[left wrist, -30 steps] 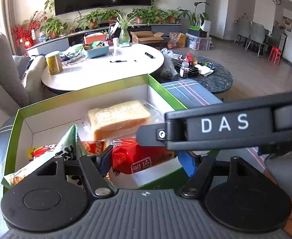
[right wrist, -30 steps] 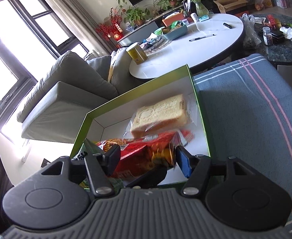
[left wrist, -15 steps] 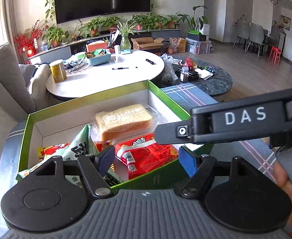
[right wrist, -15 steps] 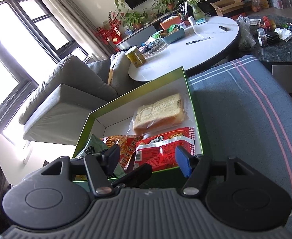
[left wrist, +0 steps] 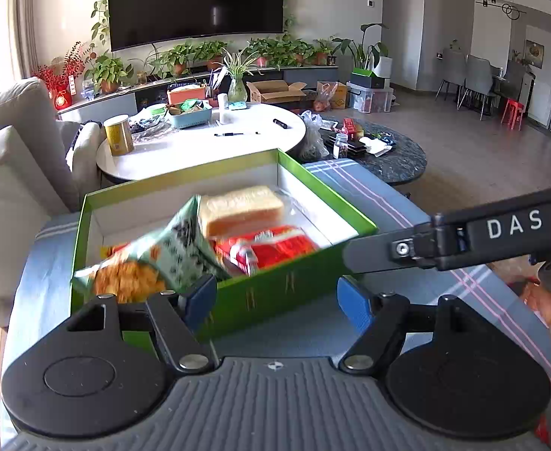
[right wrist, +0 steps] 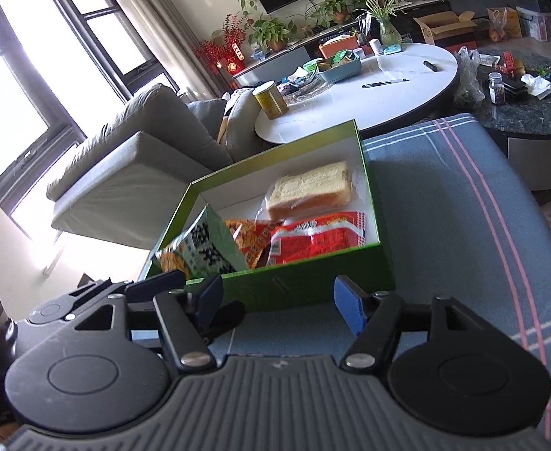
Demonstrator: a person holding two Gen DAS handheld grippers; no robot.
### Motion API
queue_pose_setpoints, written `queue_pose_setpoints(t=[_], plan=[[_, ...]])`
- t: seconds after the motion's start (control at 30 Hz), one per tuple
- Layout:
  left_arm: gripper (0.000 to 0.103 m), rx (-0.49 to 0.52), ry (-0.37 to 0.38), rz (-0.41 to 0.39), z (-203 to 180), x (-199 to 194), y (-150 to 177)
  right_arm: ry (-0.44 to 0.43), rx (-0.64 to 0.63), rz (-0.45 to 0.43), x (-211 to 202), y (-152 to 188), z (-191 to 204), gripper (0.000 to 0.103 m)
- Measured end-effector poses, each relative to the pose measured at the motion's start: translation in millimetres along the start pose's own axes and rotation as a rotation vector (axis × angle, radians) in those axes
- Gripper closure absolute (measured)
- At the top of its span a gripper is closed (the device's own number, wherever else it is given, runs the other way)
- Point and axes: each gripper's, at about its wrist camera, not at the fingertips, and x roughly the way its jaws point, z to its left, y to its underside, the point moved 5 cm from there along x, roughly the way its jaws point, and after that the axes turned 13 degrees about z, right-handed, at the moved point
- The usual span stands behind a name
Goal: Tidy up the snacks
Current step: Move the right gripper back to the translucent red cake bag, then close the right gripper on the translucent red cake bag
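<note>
Left wrist view: beside the green box, both grippers are seen open and empty; the green chip bag, tipped over the box's edge, could be knocked out.

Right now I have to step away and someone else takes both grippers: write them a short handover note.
Left gripper: open, empty, just outside the green box.
Right gripper: jaws have just been opening, nothing between them.
In the box: bread pack, red packet, orange snack bag, green chip bag leaning over the near wall.
Left: the chip bag probably needs laying flat.
</note>
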Motion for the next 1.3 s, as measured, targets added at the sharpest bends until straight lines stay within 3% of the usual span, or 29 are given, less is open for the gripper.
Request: queue_pose_setpoints(t=[0.4,0.6,0.73,0.87,1.03,1.3], plan=[[0.034,0.0,0.067,0.021,-20.3,-29.0,51.9,0.057,0.028,0.025,-20.8,59.0,-9.0,0.031],[0.034,-0.019,0.072,0.03,-25.5,-35.2,71.9,0.08,0.014,0.021,-35.5,84.2,-6.4,0.023],[0.034,-0.05,0.073,0.027,-22.9,-42.2,80.7,0.116,-0.014,0.011,-45.4,100.3,-5.0,0.023],[0.034,-0.069,0.066,0.028,-21.2,-47.4,87.2,0.099,-0.026,0.006,-51.1,110.3,-3.5,0.023],[0.034,-0.083,0.067,0.021,-17.3,-56.6,93.7,0.141,-0.18,0.042,-47.3,127.1,11.3,0.022],[0.034,-0.109,0.061,0.015,-11.5,-61.0,96.2,0.347,-0.494,0.092,-31.8,161.9,24.8,0.018]])
